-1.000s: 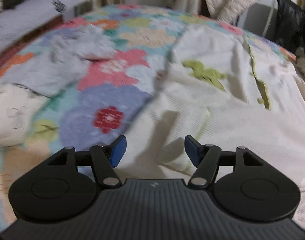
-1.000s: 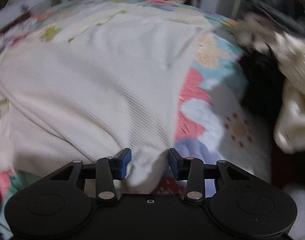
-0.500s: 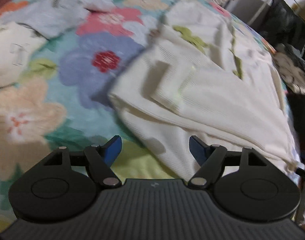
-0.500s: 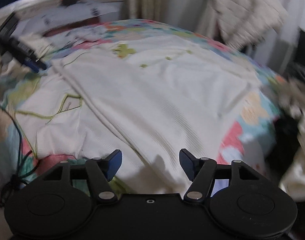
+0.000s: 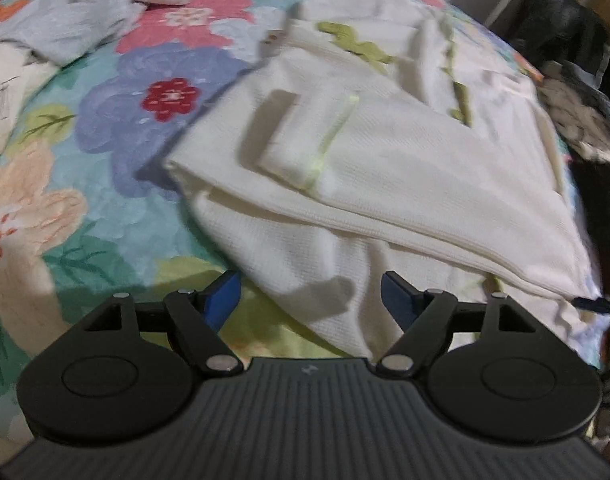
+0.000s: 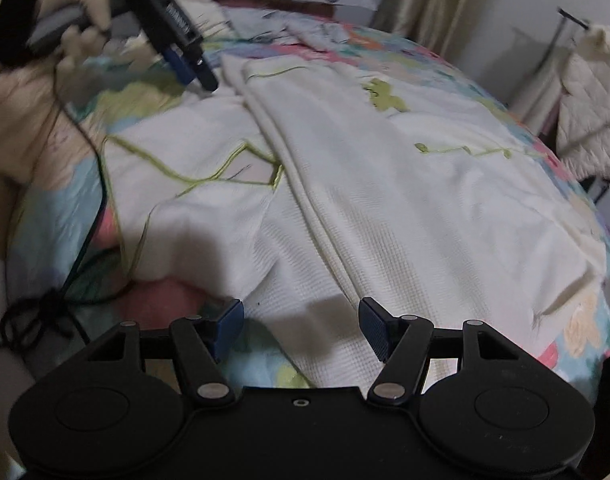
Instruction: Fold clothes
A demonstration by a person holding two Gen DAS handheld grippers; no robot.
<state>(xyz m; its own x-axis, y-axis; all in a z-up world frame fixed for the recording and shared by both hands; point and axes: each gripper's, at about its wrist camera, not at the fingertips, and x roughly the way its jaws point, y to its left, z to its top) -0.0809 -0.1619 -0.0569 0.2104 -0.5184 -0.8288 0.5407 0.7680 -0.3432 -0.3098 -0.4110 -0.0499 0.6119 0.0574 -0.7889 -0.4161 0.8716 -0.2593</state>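
Both grippers, left (image 5: 310, 300) and right (image 6: 300, 326), hover wide apart and empty over the half-folded cream garment (image 6: 405, 200) on the floral bedspread (image 5: 105, 168).

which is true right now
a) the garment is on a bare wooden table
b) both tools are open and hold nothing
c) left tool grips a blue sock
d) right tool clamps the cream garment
b: the left tool and right tool both show spread fingers with nothing between them, above the cream garment lying on the floral bedspread.

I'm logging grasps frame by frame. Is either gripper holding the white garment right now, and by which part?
Nothing is held. The left gripper and right gripper both hang open above the white garment, with no cloth between their fingers.
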